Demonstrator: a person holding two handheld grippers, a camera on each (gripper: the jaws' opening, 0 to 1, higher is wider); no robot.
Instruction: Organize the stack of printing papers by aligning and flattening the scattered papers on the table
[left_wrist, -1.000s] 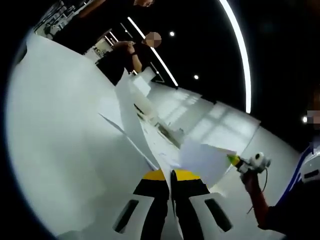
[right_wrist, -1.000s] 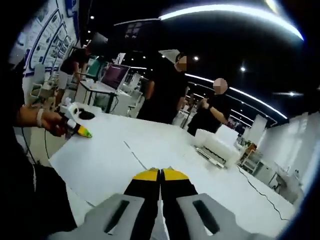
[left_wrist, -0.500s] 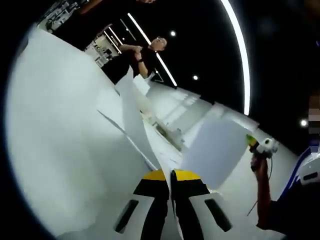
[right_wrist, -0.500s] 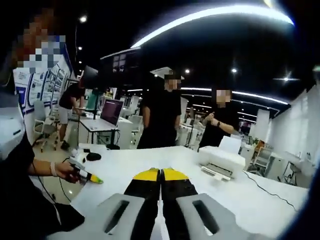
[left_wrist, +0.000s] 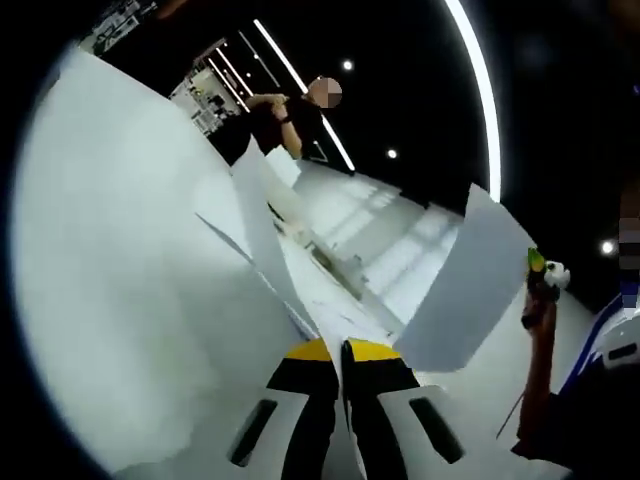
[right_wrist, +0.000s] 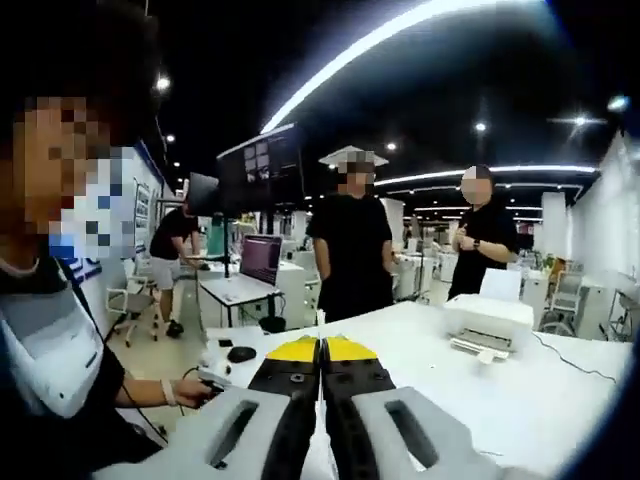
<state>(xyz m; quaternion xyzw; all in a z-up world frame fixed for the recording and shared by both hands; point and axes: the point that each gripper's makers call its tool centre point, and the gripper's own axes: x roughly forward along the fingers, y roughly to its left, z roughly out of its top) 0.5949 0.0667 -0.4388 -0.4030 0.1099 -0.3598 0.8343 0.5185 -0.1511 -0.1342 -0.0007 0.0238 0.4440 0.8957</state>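
My left gripper (left_wrist: 341, 350) is shut on a white sheet of paper (left_wrist: 262, 230). The sheet shows almost edge-on and rises from between the jaws toward the upper left. A second white sheet (left_wrist: 460, 290) hangs in the air to the right, gripped at its upper corner by my right gripper (left_wrist: 540, 272). In the right gripper view, the right gripper (right_wrist: 321, 345) is shut, and a thin white paper edge (right_wrist: 320, 320) stands between its jaws. The left gripper (right_wrist: 215, 380), held in a hand, shows low on the left there.
A broad white table (right_wrist: 420, 360) spreads ahead, and its surface (left_wrist: 120, 260) takes up the left of the left gripper view. A white printer (right_wrist: 490, 318) sits on the table at the right. Two people (right_wrist: 355, 250) stand behind the table. A desk with a monitor (right_wrist: 258, 262) stands further back.
The right gripper has risen with its sheet, lifting it off the table until it hangs steeply. The right gripper view has tilted up toward the room. The left gripper has barely moved.
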